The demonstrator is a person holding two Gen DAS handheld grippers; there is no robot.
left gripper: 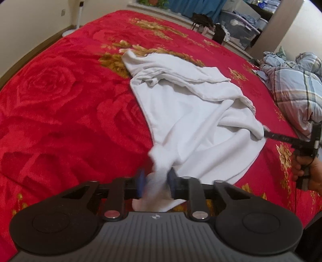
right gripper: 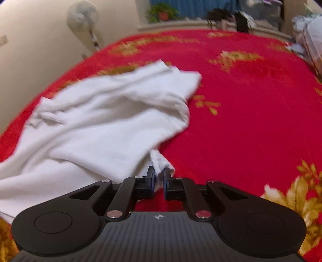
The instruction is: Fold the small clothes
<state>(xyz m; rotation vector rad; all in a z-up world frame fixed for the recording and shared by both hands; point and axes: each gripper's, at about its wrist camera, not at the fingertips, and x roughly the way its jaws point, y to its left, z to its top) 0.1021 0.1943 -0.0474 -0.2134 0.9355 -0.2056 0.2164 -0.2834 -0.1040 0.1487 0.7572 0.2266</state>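
Left wrist view: the left gripper [left gripper: 156,177] pinches a bunched corner of the white garment [left gripper: 191,112] between its blue pads, jaws nearly closed on the cloth. The garment lies crumpled across the red blanket [left gripper: 60,110], its near edge drawn up toward the gripper. At the right, a hand [left gripper: 310,173] holds the right gripper [left gripper: 266,132], whose tip meets the garment's far-side edge. A plaid quilt [left gripper: 291,86] is heaped at the bed's right side, storage bins [left gripper: 239,28] behind the bed.

From the right wrist, the right gripper [right gripper: 159,177] has its jaws almost together, clamping a thin tag of the garment [right gripper: 100,121], which spreads to the left over the blanket [right gripper: 241,121]. A fan [right gripper: 82,18] stands by the wall.
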